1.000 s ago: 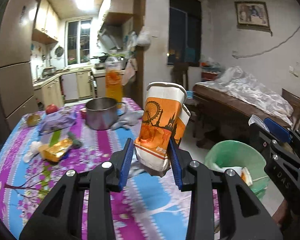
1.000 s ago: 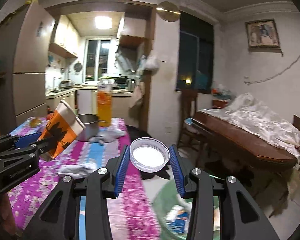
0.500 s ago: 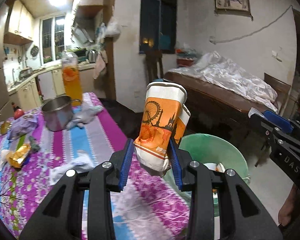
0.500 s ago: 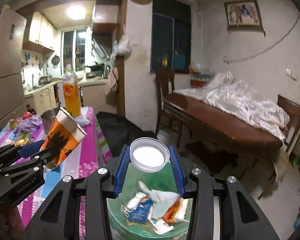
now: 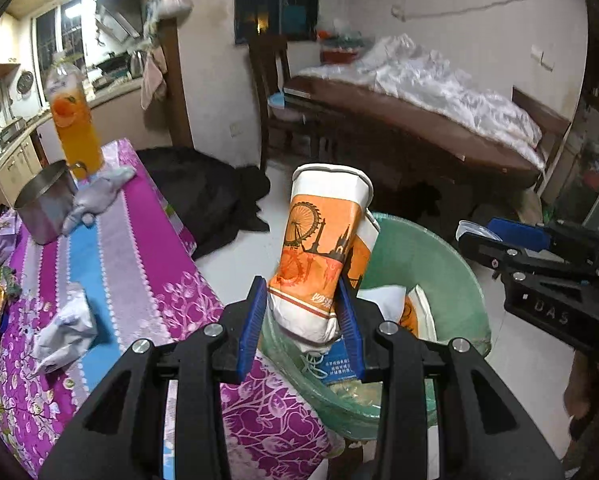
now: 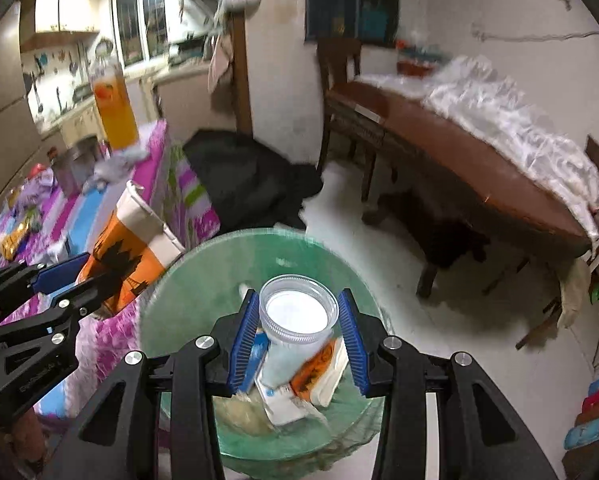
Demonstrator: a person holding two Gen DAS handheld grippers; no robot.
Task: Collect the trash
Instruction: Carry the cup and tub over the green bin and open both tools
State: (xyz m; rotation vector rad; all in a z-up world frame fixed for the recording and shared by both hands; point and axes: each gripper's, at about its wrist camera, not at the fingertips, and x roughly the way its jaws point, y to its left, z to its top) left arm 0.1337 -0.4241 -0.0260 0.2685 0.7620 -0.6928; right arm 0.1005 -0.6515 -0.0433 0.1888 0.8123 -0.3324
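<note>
**Cups Over the Bin**

While both grippers are hanging above the green-lined trash bin (image 6: 203, 276), the clutter around them is crowding the scene. The left gripper (image 5: 302, 320) is pinching a squashed orange-and-white paper cup (image 5: 319, 248) between its blue pads, jaws pressed into the cup's lower end, the cup standing upright over the bin's near rim beside the desk edge. The right gripper (image 6: 298, 334) is gripping a clear plastic cup (image 6: 297, 316) with a white bottom, jaws closed on its sides, directly above the bin's opening. Wrappers, a blue packet and another orange cup are lying inside the bin.

On the desk's purple and blue floral cloth (image 5: 139, 264), a crumpled white tissue (image 5: 65, 330) is sitting near the edge; farther back a steel pot (image 5: 43, 210), a grey rag (image 5: 95, 198) and a tall bottle of orange drink (image 5: 73, 120) are standing close together. Snack packets are lying at the far left, cut off by the frame. A black heap (image 5: 207, 196) is lying on the floor between the desk and a wooden chair (image 5: 275, 92). A long brown table with white plastic sheeting (image 5: 451, 88) is filling the right side.

The right wrist view is blurring with motion, so the bin's contents are hard to read there. The bin's base is hidden behind both grippers.
</note>
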